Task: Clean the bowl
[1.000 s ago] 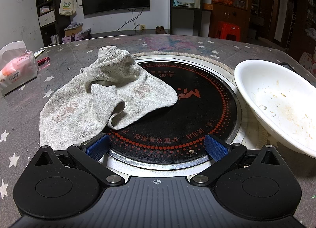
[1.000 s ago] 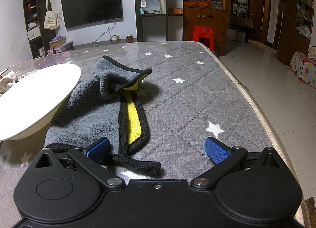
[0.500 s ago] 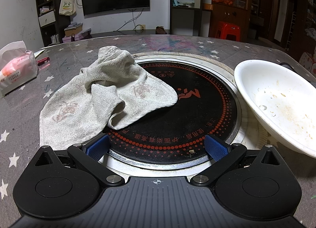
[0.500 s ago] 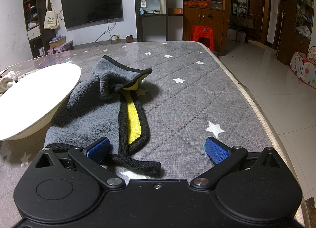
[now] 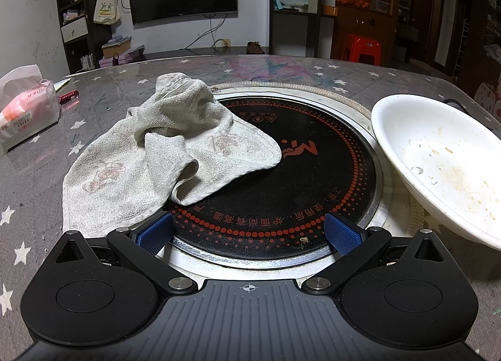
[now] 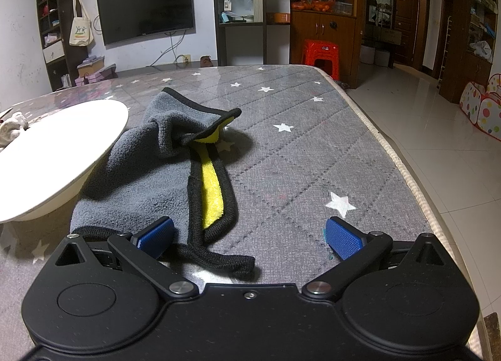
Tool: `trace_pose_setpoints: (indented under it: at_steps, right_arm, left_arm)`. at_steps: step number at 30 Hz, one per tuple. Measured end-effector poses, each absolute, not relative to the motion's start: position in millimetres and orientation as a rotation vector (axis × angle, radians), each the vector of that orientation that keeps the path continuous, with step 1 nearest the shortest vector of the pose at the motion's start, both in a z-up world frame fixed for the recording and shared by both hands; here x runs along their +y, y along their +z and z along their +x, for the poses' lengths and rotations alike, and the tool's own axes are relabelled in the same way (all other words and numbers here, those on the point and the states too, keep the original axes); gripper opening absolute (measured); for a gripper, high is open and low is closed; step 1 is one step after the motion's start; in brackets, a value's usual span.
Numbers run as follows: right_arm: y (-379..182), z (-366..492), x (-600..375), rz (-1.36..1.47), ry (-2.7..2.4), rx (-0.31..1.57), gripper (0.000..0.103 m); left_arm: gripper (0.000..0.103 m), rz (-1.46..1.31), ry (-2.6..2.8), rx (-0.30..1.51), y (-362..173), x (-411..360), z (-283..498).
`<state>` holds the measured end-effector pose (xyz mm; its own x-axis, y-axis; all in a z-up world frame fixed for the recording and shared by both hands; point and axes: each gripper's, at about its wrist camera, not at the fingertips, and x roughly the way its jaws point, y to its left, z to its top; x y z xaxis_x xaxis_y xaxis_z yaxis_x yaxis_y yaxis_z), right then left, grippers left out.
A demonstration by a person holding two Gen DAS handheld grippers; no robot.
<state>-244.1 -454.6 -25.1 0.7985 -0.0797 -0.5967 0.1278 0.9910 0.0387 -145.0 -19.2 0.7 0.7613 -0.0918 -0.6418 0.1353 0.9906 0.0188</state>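
Note:
A white bowl (image 5: 438, 160) with food bits inside sits at the right of the left wrist view; its outside shows at the left of the right wrist view (image 6: 56, 154). A crumpled beige towel (image 5: 162, 154) lies partly on the black round cooktop (image 5: 297, 179). My left gripper (image 5: 249, 231) is open and empty, low over the cooktop's near edge. A grey cloth with yellow lining (image 6: 162, 173) lies beside the bowl. My right gripper (image 6: 249, 234) is open and empty, with the cloth's near edge between its fingers.
A pink tissue pack (image 5: 26, 110) and a red pen (image 5: 69, 95) lie at the far left. The table edge (image 6: 404, 173) runs along the right, with tiled floor beyond. A red stool (image 6: 321, 52) stands past the table.

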Motion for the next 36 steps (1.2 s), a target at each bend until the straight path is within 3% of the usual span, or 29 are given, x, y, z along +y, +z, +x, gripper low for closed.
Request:
trace_pose_setpoints:
  at_steps: [36]
  right_arm:
    - [-23.5, -239.5, -459.6, 0.084, -0.110, 0.641, 0.103]
  left_arm:
    - [0.103, 0.067, -0.123, 0.694, 0.4, -19.7, -145.0]
